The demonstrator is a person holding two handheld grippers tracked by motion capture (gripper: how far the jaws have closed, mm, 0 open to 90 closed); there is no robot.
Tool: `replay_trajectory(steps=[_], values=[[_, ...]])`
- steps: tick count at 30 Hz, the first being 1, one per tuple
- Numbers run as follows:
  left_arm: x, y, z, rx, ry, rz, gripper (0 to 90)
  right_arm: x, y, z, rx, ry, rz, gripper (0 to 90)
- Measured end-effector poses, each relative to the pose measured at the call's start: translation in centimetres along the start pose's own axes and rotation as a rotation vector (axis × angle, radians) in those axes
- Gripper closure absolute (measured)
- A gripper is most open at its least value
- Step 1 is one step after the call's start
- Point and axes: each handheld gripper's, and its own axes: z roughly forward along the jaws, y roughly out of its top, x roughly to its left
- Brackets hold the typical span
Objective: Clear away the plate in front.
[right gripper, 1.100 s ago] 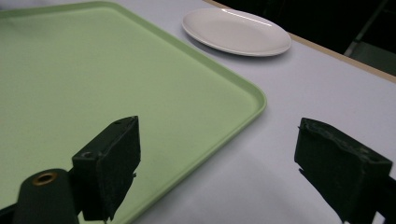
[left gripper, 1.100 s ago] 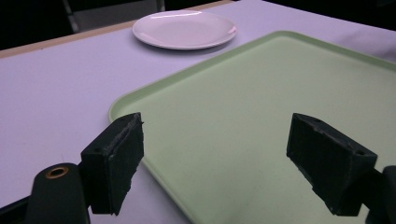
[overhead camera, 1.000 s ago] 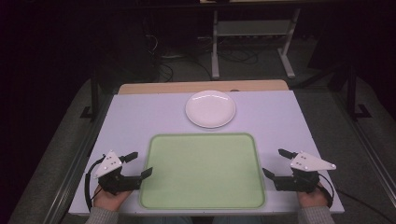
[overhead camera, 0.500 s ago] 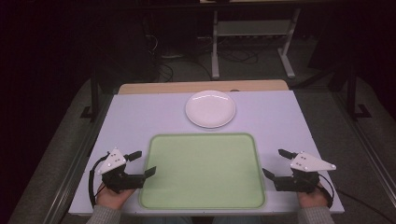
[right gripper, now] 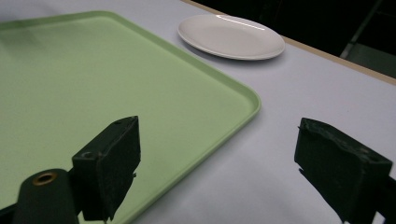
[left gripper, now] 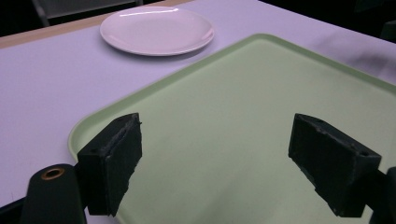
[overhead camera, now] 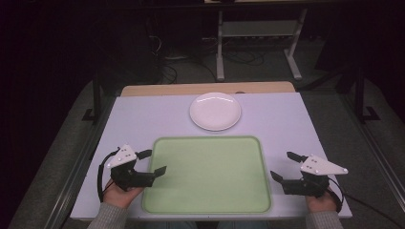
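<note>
A pale green tray (overhead camera: 210, 174) lies empty on the white table, near the front edge. Behind it sits an empty white plate (overhead camera: 216, 110). My left gripper (overhead camera: 153, 162) is open at the tray's left edge, its jaws reaching over the rim. The left gripper view shows the tray (left gripper: 243, 116) between wide-apart jaws and the plate (left gripper: 156, 30) beyond. My right gripper (overhead camera: 285, 167) is open just right of the tray, off its rim. In the right gripper view the tray's corner (right gripper: 140, 79) lies to the left and the plate (right gripper: 231, 36) farther back.
The white table (overhead camera: 143, 119) has a wooden strip (overhead camera: 205, 88) along its far edge. Beyond it, on the dark floor, stand a metal rack (overhead camera: 258, 33) and loose cables (overhead camera: 172, 52). A hand and grey sleeve (overhead camera: 112, 214) hold each gripper at the front edge.
My left gripper has shifted right, bringing its jaws over the tray's left rim. The right gripper has stayed in place.
</note>
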Motion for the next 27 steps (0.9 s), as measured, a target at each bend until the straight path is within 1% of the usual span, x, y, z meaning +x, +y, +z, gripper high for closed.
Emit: replay_trajectory(steps=[4, 7, 9, 11, 16, 20, 24, 27], values=[[0.1, 1.0, 0.4, -0.011, -0.015, -0.005, 16.9, -0.1, 0.0, -0.1, -0.005, 0.0, 0.006, 13.6], [0.0, 1.6, 1.1, -0.013, -0.025, -0.012, 16.8, -0.1, 0.0, -0.1, -0.008, -0.002, 0.008, 13.6], [-0.1, 2.2, 1.8, 0.002, -0.031, -0.01, 16.9, -0.1, 0.0, -0.1, -0.008, -0.002, 0.008, 13.6], [-0.2, 2.4, 2.1, 0.007, -0.033, -0.009, 16.9, -0.2, 0.0, -0.1, -0.008, -0.002, 0.009, 13.6], [-0.2, 3.4, 3.0, 0.02, -0.038, -0.003, 16.9, -0.2, 0.0, -0.2, -0.012, -0.002, 0.012, 13.7], [-0.1, 4.3, 3.8, 0.018, -0.044, -0.018, 16.9, -0.3, 0.0, -0.2, -0.015, -0.002, 0.013, 13.6], [0.1, 5.0, 4.8, 0.019, -0.045, -0.023, 17.2, -0.3, 0.0, -0.2, -0.016, -0.002, 0.013, 13.6], [0.3, 5.5, 5.7, 0.03, -0.046, -0.026, 17.3, -0.3, 0.0, -0.2, -0.016, -0.001, 0.014, 13.6]])
